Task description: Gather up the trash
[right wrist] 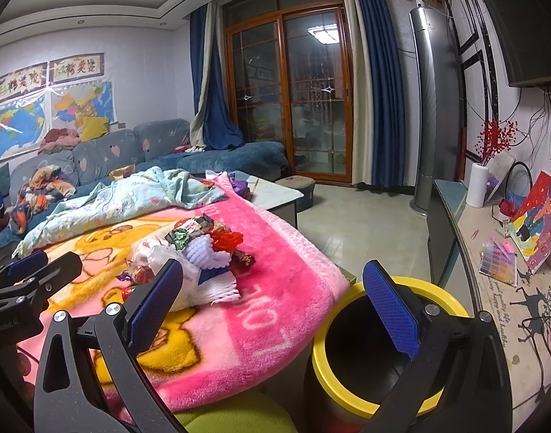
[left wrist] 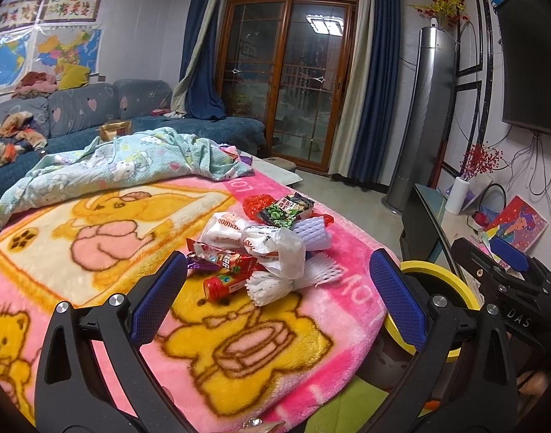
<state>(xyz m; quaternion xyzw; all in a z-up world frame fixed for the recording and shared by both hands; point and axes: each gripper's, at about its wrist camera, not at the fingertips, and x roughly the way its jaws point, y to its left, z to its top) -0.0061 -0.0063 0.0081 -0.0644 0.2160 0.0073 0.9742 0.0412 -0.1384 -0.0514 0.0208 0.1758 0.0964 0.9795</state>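
Two tools in view, both with blue pads spread wide and nothing between them: left tool (left wrist: 279,290) released, right tool (right wrist: 271,305) released.

Far left: light-green cartoon-print quilt (left wrist: 105,166) bunched on the far part of the tabletop. Not trash; leave it.

Centre: pink fleece blanket with yellow bear print (left wrist: 95,238) covers the tabletop. On it sits one heap of trash (left wrist: 264,245): crumpled white plastic bags, white foam fruit nets, red snack wrappers, a green-and-black snack packet. Nearest piece to the left tool is a red crumpled wrapper tube (left wrist: 223,285), lying just beyond the pads on the near-left edge of the heap.

Right: black bin with yellow rim (right wrist: 376,346) stands below the near-right corner of the tabletop, mouth open, directly under the right tool. Whether anything lies inside cannot be told; interior is dark.

Step in hand (judgement): start of a pick. Heap looks untouched, no item gripped.

Next move calls for: advance the left tool onto the red tube or the foam net beside it, clench on a single light piece without snagging the blanket pile, carry right, release over the bin mouth. Loose bags may drag neighbours along.
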